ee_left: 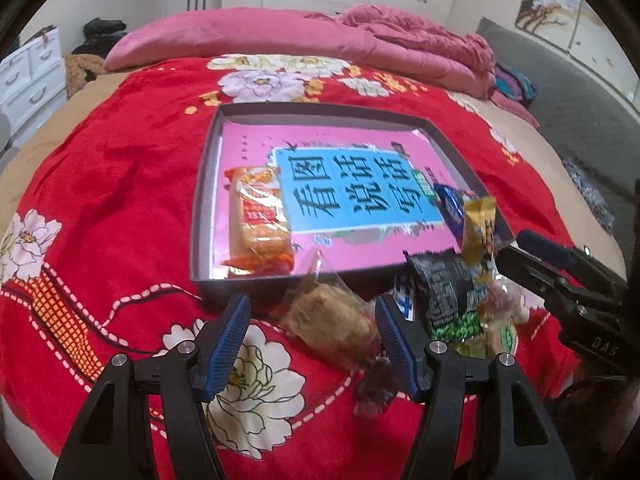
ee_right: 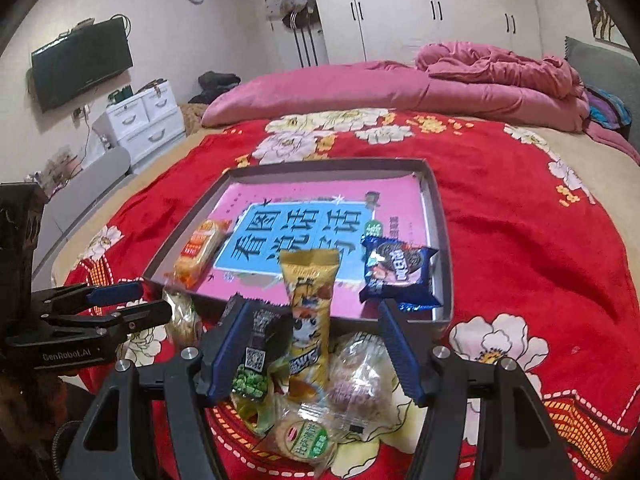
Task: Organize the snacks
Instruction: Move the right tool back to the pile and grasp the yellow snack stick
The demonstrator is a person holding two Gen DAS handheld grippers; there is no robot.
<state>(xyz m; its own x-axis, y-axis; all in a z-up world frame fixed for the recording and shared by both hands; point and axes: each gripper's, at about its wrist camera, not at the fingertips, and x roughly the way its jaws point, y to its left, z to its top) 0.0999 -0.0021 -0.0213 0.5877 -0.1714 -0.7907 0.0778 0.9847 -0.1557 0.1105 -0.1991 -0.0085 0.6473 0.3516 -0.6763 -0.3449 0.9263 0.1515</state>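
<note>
Both pairs of jaws stand apart with nothing pinched in them. Between the pads of the left gripper (ee_left: 314, 344) lies a clear-wrapped pastry (ee_left: 332, 320) on the red blanket (ee_left: 100, 200), its twisted wrapper tail trailing back toward the gripper; neither pad seems to press on it. It looks light and soft, likely to crumble, and the film is slick, so a gentle hold across the thick middle seems safer than pulling on the loose tail. Between the pads of the right gripper (ee_right: 312, 350) sits the rest of the pile: a black pea packet (ee_right: 256, 352) against the left pad, a tall yellow packet (ee_right: 308, 320) leaning up in the middle, a clear bag with a pinkish cake (ee_right: 356, 380) toward the right pad, and a round biscuit pack (ee_right: 306, 442) lowest of them. All seem light, puffy and crinkly, prone to slide out of a squeeze; the yellow one offers the easiest waist to take. Just beyond both sets of jaws is the shallow grey tray (ee_right: 438, 216) with a pink book (ee_right: 320, 208) lining it, already holding an orange cracker pack (ee_right: 200, 250) on its left side and a blue cookie pack (ee_right: 396, 270) on its right. The left gripper's fingers show at the right gripper's left, well short of the pile.
</note>
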